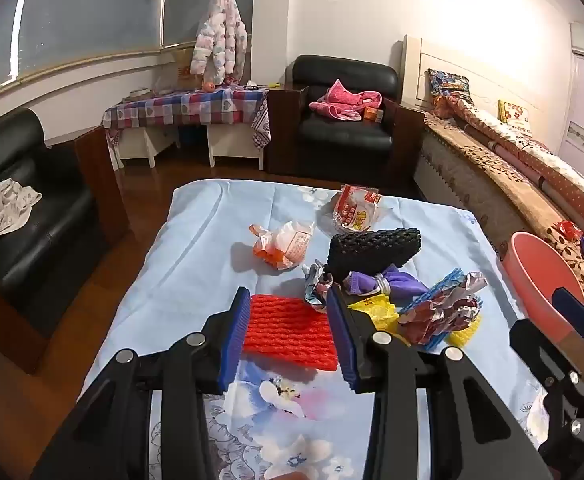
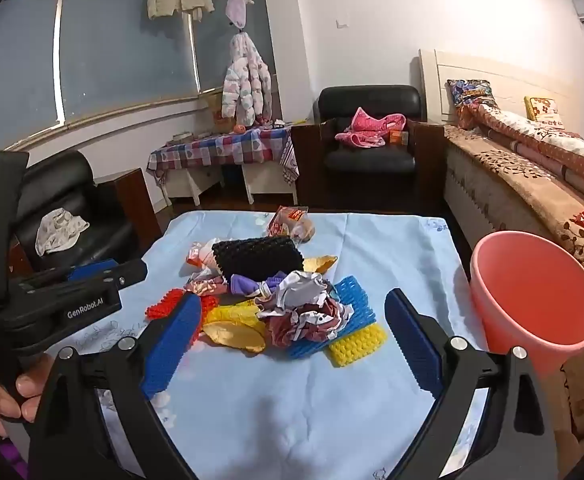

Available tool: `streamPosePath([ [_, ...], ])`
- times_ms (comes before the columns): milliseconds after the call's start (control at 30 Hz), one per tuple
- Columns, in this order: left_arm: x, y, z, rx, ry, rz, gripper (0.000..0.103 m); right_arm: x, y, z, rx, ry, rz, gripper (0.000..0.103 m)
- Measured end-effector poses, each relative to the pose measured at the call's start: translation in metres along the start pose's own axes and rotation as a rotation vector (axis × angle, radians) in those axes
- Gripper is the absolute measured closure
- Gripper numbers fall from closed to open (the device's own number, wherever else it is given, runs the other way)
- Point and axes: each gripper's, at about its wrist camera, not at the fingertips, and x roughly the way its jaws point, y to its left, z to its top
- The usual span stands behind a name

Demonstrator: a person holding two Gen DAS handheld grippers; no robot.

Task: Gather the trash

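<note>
In the left wrist view the left gripper [image 1: 290, 334] is spread partway, its blue pads either side of the red foam net [image 1: 290, 330] on the table [image 1: 196, 248]; whether they touch it is unclear.

In the right wrist view the right gripper [image 2: 292, 344] gapes wide, empty, before the trash pile [image 2: 284, 300]; the pink bin [image 2: 535, 292] stands right.

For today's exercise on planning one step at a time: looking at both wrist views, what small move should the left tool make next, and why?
Probably close the left tool on the red foam net. Its blue fingers already stand open on either side of the net, which lies flat on the blue cloth, and nothing is gripped yet. The pink bin waits at the right.
</note>
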Motion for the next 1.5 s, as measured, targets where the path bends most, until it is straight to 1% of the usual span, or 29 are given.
streamPosePath([
  [133,0.000,0.000,0.000,0.000,0.006,0.000,0.064,0.003,-0.001,0.000,0.023,0.011,0.002,0.009],
  [167,0.000,0.000,0.000,0.000,0.006,0.000,0.064,-0.002,-0.006,0.001,0.036,-0.016,-0.002,0.009],
  [333,0.000,0.000,0.000,0.000,0.006,0.001,0.064,-0.001,-0.008,0.002,0.045,-0.012,0.004,0.009],
  [433,0.000,0.000,0.000,0.004,0.004,0.004,0.064,-0.004,-0.012,0.001,0.063,-0.037,0.022,0.009],
  [633,0.000,-0.001,0.000,0.006,0.000,0.004,0.064,-0.004,-0.011,0.000,0.073,-0.042,0.028,0.009],
  [867,-0.001,-0.006,0.002,0.009,0.000,0.002,0.064,0.002,-0.020,-0.002,0.108,-0.012,-0.014,0.009],
  [1133,-0.003,0.000,0.006,-0.021,-0.010,-0.004,0.064,-0.005,-0.021,0.005,0.096,-0.051,-0.043,0.009],
  [1300,-0.003,0.004,0.007,-0.038,-0.001,-0.002,0.064,-0.005,-0.023,0.007,0.107,-0.042,-0.045,0.009],
  [1500,-0.006,0.005,0.007,-0.038,-0.010,0.000,0.064,-0.007,-0.021,0.007,0.083,-0.046,-0.046,0.009],
])
